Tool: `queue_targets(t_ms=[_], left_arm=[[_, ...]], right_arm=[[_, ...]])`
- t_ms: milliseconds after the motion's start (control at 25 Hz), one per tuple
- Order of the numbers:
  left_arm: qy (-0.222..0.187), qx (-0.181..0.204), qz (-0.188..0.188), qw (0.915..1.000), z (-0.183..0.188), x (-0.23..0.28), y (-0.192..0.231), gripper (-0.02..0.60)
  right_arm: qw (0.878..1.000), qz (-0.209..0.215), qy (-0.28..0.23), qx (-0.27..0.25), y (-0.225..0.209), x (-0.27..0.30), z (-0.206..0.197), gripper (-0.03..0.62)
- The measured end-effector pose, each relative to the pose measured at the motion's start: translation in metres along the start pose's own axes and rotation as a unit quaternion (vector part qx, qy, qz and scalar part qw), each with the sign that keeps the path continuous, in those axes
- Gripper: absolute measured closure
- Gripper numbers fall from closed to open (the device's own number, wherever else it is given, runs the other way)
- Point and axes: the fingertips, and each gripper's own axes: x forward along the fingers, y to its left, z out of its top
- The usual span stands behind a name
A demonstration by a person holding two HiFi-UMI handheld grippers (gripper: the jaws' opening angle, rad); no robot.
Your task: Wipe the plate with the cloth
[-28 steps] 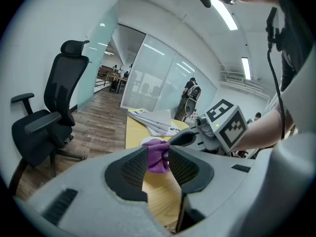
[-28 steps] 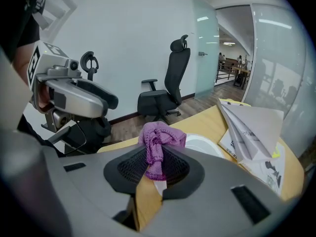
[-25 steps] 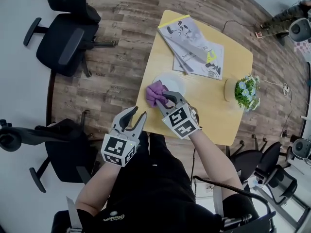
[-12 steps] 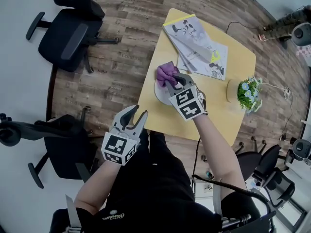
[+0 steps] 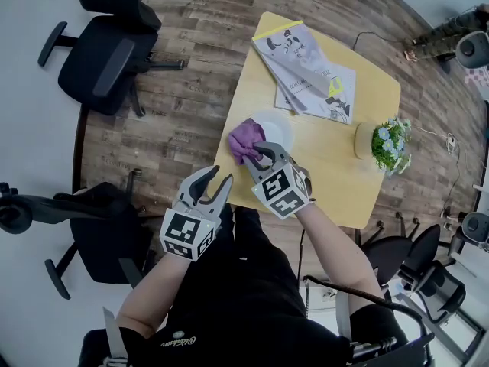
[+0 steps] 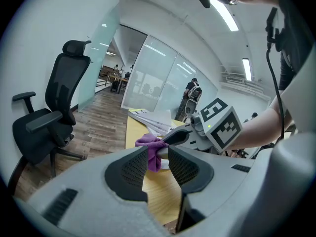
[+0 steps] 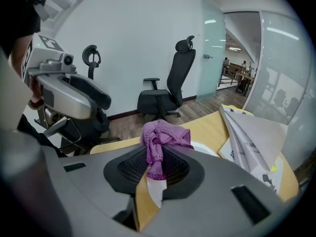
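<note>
A white plate (image 5: 276,131) lies near the left edge of the yellow table (image 5: 336,182). My right gripper (image 5: 256,153) is shut on a bunched purple cloth (image 5: 246,141) that rests on the plate's near left part. In the right gripper view the cloth (image 7: 162,144) sticks up from between the jaws, with the plate (image 7: 207,148) just behind it. My left gripper (image 5: 213,183) is open and holds nothing; it hangs off the table's near left edge. In the left gripper view the cloth (image 6: 149,147) shows beyond the open jaws.
A stack of papers and booklets (image 5: 306,75) lies at the far side of the table. A small potted plant (image 5: 388,145) stands at the right edge. Black office chairs (image 5: 107,52) stand on the wooden floor to the left.
My right gripper with the cloth went out over the plate's far side, then came back toward me to the plate's near left part. The left gripper stayed put.
</note>
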Motion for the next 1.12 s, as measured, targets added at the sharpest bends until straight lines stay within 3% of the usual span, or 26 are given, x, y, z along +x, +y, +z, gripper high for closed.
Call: queue_targets(t_ms=[320, 720, 920, 1120], left_arm=[[-0.001, 0.007, -0.002, 1.0000, 0.005, -0.001, -0.005, 0.451], [0.001, 0.010, 0.002, 0.9999, 0.003, -0.006, -0.002, 0.451], [0.004, 0.011, -0.003, 0.9999, 0.001, -0.003, -0.006, 0.451], [0.007, 0.013, -0.009, 0.9999, 0.000, -0.001, -0.011, 0.451]], right_arm=[[1.000, -0.017, 0.007, -0.002, -0.019, 0.000, -0.005, 0.523], [0.994, -0.107, 0.010, 0.025, -0.088, -0.016, -0.013, 0.523], [0.995, -0.093, 0.015, 0.020, -0.073, -0.014, -0.020, 0.523], [0.998, -0.054, 0.025, -0.017, -0.027, -0.016, -0.026, 0.523]])
